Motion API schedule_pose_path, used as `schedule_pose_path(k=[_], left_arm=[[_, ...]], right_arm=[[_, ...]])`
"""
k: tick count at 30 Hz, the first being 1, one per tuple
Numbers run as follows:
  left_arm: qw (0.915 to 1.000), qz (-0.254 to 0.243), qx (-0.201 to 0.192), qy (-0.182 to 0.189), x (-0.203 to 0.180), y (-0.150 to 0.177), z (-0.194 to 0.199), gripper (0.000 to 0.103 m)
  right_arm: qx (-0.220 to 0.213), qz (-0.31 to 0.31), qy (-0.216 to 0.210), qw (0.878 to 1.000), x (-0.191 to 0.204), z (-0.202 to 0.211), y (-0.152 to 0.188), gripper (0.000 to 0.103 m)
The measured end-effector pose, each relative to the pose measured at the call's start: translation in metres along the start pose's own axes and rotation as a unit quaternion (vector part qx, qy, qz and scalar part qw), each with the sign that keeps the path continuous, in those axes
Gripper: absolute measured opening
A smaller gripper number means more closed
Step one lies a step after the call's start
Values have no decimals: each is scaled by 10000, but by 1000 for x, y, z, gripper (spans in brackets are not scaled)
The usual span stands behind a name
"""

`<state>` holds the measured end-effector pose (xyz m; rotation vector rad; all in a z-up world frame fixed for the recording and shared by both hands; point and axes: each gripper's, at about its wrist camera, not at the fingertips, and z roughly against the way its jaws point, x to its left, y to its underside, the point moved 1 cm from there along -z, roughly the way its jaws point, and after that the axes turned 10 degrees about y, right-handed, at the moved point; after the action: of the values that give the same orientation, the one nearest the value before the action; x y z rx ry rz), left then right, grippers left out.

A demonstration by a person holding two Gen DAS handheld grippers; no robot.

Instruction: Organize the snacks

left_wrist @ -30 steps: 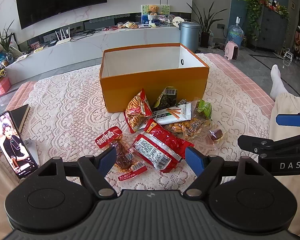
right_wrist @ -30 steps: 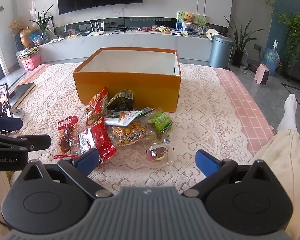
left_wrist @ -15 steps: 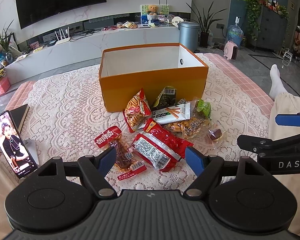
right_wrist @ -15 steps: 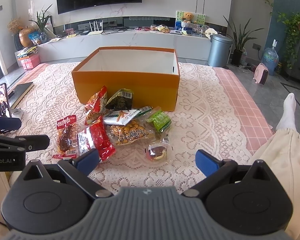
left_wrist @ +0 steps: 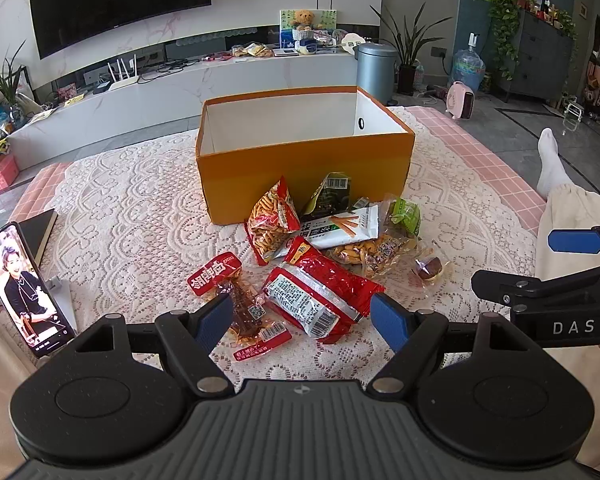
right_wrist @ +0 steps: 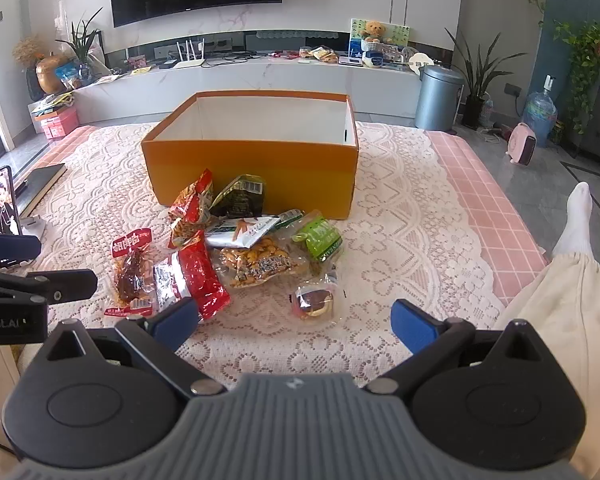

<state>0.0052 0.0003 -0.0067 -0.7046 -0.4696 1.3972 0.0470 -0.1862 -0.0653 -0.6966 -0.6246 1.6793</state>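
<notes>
Both the left tongs [left_wrist: 302, 316] and right tongs [right_wrist: 296, 318] gape wide, empty, near the snack pile [right_wrist: 236, 248]. Beyond it sits the open orange box [right_wrist: 252, 164]; bare lace desk [right_wrist: 400, 216] lies right. The box floor is hidden.

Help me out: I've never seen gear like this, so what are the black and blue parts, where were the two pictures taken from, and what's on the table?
The black parts are two hand-held grippers, one in each of a person's hands, each with two blue-tipped fingers. A fisheye camera on each looks forward along its fingers.

One picture is from the left gripper, the other from the right gripper. Each also sees the other at its edge. Both are open and hold nothing.

On the lace tablecloth stands an open orange box; no snack shows inside it. In front lies a pile of snacks, among them a red packet, a green packet and a small clear-wrapped sweet. A phone stands propped on the left. A trouser leg shows on the right.
</notes>
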Motion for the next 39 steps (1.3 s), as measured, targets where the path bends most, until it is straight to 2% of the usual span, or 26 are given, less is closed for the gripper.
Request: schedule_pose_path(k=[10, 17, 19, 22, 23, 24, 26, 28, 30, 35, 39], left_arm=[[10000, -33, -15, 42, -6, 1, 0, 92], [9992, 21, -93, 391, 2, -3, 2, 90], [9983, 103, -35, 566, 5, -4, -1, 86], [9975, 176, 60, 689, 9, -4, -8, 72], [9973, 158, 80, 711, 10, -4, -11, 63], [9971, 150, 100, 743, 11, -3, -13, 55], [9964, 201, 177, 799, 12, -4, -20, 53], [9960, 325, 248, 791, 14, -5, -27, 58], [9959, 430, 336, 719, 16, -7, -36, 81], [9912, 902, 539, 807, 25, -14, -59, 90], [9876, 1183, 727, 736, 29, -16, -82, 90]], right_arm=[[-13, -51, -37, 10000, -1, -1, -1, 99], [-85, -154, -130, 9998, -3, -6, 0, 99], [-55, -204, -282, 9994, -4, -9, 1, 99], [39, -276, -435, 9987, -5, -17, 3, 99], [73, -280, -450, 9986, -4, -20, 4, 97], [95, -277, -461, 9985, -4, -22, 4, 91], [148, -275, -451, 9985, -3, -29, 5, 81], [281, -292, -468, 9981, -4, -38, 5, 77], [373, -339, -489, 9975, -6, -46, 7, 76], [544, -417, -422, 9968, -10, -68, 6, 77], [700, -463, -396, 9957, -12, -88, 3, 83]])
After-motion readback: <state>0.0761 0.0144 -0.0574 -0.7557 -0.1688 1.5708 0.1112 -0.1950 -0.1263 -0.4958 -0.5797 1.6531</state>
